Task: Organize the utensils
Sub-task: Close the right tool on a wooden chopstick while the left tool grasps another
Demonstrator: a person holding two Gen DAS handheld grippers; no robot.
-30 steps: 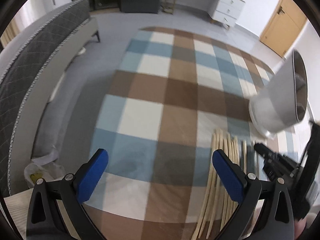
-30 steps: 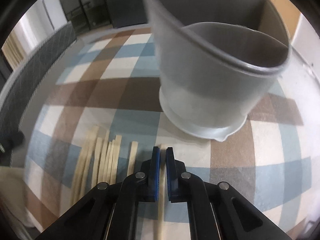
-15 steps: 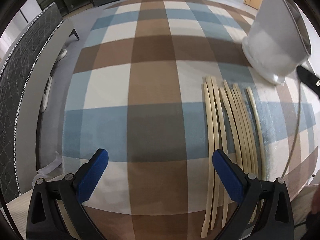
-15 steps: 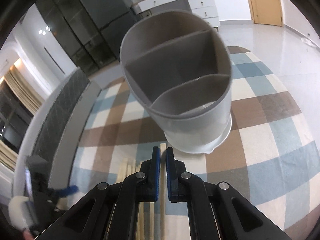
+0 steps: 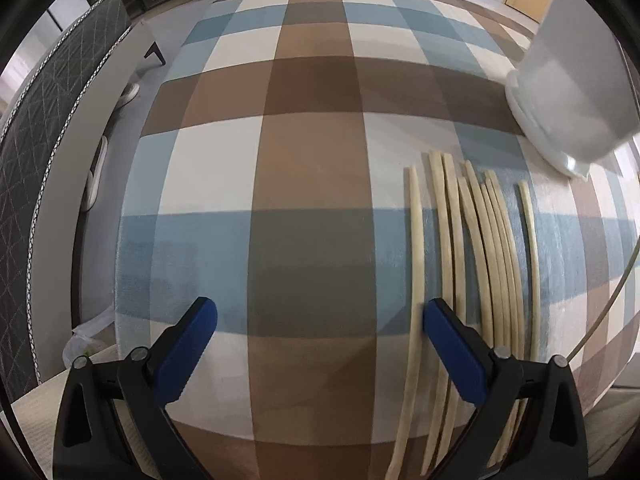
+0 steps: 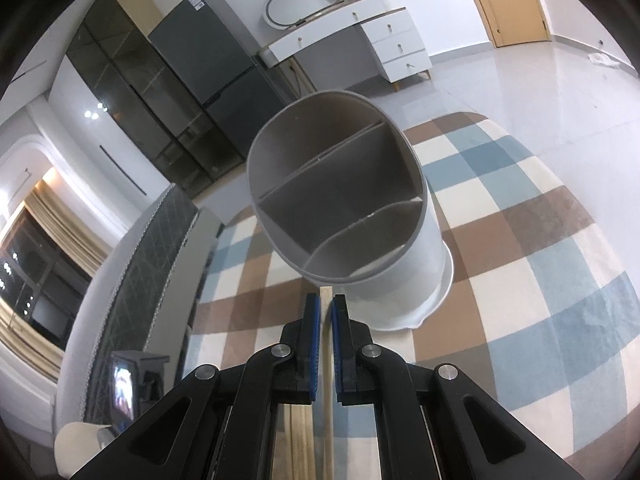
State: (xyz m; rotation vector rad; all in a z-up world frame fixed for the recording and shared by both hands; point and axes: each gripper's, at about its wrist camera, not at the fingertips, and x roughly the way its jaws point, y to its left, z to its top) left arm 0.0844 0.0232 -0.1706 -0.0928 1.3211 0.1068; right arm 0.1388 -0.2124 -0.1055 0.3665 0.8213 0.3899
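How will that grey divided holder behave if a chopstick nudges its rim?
The holder looks like light plastic and stands tall, so it may tip or slide on the checked rug. Its flared base should steady it somewhat. The chopstick looks stiff enough to push it.

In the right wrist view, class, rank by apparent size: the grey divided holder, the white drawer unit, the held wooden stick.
1. Grey divided holder, clearly largest, though it is also nearest.
2. White drawer unit, far away, so its rank is unsure.
3. Held wooden stick, mostly hidden by the right tool.
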